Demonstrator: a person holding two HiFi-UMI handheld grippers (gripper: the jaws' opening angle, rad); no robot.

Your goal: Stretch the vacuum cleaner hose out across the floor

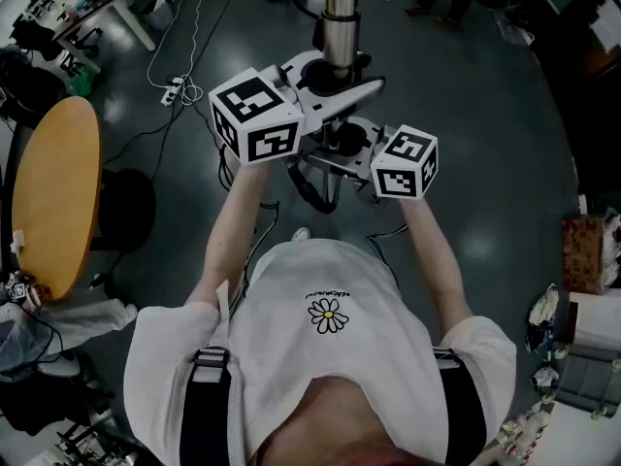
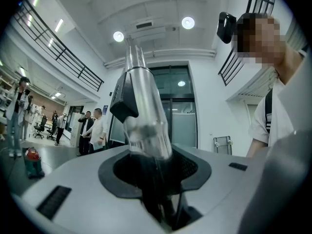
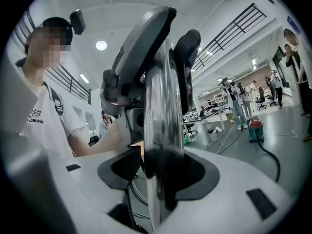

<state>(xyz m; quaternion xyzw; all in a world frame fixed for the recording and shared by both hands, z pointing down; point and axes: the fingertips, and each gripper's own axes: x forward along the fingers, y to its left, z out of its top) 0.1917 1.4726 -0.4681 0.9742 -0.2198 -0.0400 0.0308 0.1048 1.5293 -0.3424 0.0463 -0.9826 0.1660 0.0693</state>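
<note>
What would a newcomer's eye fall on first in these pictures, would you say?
The shiny metal vacuum tube stands upright at the top middle of the head view, with the left gripper and the right gripper both clamped on it. A round yellow table sits at that view's left edge.

A big open-plan lab hall: polished grey concrete floor (image 1: 485, 163), black mezzanine railing (image 2: 63, 52) at ten o'clock, long white counters (image 3: 210, 113) with black office chairs (image 3: 263, 98) at three o'clock.

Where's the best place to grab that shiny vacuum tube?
Grip the tube on its straight stretch under the black clip, coming level from either side: it stands roughly upright and round, so jaws close squarely across it. The left gripper and right gripper hold it so.
</note>
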